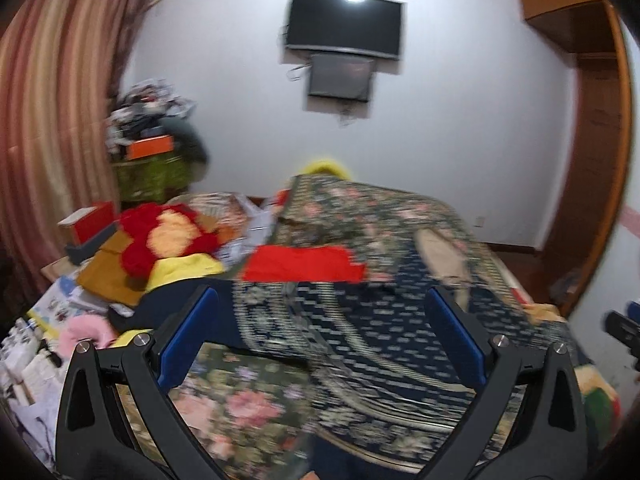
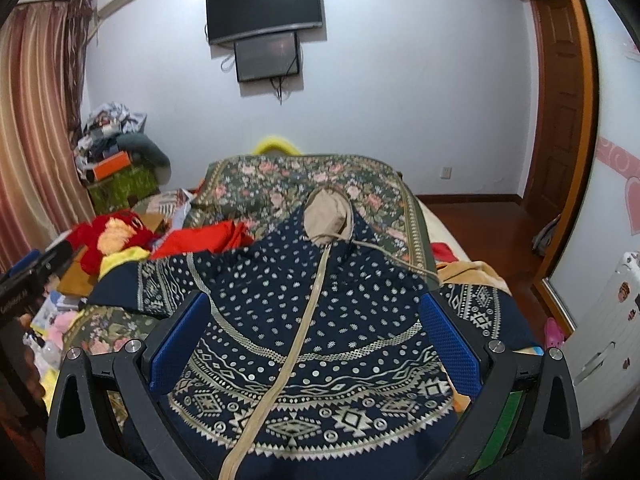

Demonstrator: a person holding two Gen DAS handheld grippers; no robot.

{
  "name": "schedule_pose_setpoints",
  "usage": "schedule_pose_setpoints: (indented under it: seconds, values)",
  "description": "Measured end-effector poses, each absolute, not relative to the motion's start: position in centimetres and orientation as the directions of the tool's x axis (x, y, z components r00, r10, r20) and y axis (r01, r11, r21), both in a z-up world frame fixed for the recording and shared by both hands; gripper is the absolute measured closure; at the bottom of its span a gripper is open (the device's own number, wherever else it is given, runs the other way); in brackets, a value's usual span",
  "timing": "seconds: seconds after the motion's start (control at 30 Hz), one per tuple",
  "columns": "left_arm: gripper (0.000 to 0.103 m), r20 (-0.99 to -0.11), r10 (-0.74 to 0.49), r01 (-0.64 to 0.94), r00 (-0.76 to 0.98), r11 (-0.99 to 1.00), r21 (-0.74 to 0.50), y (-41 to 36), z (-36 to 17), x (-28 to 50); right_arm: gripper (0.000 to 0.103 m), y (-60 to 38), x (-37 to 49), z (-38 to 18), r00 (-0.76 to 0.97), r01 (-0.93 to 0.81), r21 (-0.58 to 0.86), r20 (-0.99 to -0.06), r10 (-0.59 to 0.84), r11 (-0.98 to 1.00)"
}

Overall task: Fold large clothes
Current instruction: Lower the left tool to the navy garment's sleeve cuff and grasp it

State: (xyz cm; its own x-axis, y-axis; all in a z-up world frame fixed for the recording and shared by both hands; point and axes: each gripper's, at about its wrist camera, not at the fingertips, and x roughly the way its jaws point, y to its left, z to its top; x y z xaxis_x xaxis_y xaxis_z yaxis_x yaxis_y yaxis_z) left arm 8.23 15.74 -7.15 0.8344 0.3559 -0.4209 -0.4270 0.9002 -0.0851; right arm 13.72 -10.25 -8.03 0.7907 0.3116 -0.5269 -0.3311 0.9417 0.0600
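From the left wrist view, everything is smeared with blur. The left gripper (image 1: 320,328) hangs over the bed with its blue-padded fingers (image 1: 186,340) spread wide, nothing between them. Under it lies the navy hooded jacket (image 1: 360,320), patterned in cream, spread on the floral blanket (image 1: 240,404). A red cloth (image 1: 304,264) lies at the jacket's far left edge, and beyond that a red and yellow plush toy (image 1: 160,244) sits among clutter. On the wall hangs a dark television (image 1: 344,24).

The right wrist view is sharp. The right gripper (image 2: 316,340) also stands open — its blue pads (image 2: 448,344) apart over the jacket (image 2: 320,320), gripping nothing. The jacket lies front up on the blanket (image 2: 280,184), beige zipper (image 2: 296,340) running down the middle, tan-lined hood (image 2: 328,212) pointing toward the far wall, one sleeve (image 2: 160,284) spread out to the left. The red cloth (image 2: 200,240) lies just past that sleeve, near the plush toy (image 2: 108,240). The left gripper (image 2: 28,276) shows at the left edge — dark and partly cut off.
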Motion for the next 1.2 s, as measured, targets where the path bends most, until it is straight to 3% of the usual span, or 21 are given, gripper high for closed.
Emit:
schedule_pose_setpoints:
  seconds: [0.17,0.3,0.47,0.63,0.77,0.93,1.2]
  values:
    - [0.0,-0.474,0.466,-0.55,0.747,0.833,-0.048,21.7,-10.5,10.2,0.0,-8.6,16.6,-9.8,0.775,-0.297,0.012,-0.581,0.249,0.955]
    - [0.0,-0.535,0.483,-0.597,0.694,0.8,-0.052,26.4,-13.5,11.6,0.0,-7.5,19.5,-11.3,0.751,-0.263,-0.009,-0.63,0.199,0.965]
    - [0.0,-0.665,0.383,-0.62,0.642,0.769,-0.156,32.8,-18.0,13.3,0.0,-6.9,22.5,-13.3,0.729,-0.194,-0.051,-0.676,0.109,0.98]
    - [0.0,-0.766,0.158,-0.658,0.624,0.635,-0.405,39.7,-23.2,13.3,0.0,-6.6,24.4,-14.6,0.702,-0.175,-0.066,-0.708,0.077,0.982]
    - [0.003,-0.752,0.066,-0.671,0.656,0.509,-0.54,42.7,-25.7,11.8,0.0,-6.0,25.4,-15.7,0.672,-0.165,-0.098,-0.74,0.039,0.981]
    - [0.003,-0.749,0.065,-0.657,0.659,0.535,-0.532,44.6,-26.5,12.4,0.0,-5.2,26.0,-16.4,0.638,-0.193,-0.074,-0.767,0.067,0.978]
    - [0.003,-0.701,0.006,-0.648,0.713,0.389,-0.655,50.4,-29.6,13.0,0.0,-4.6,25.9,-15.6,0.64,-0.21,-0.059,-0.763,0.091,0.976]
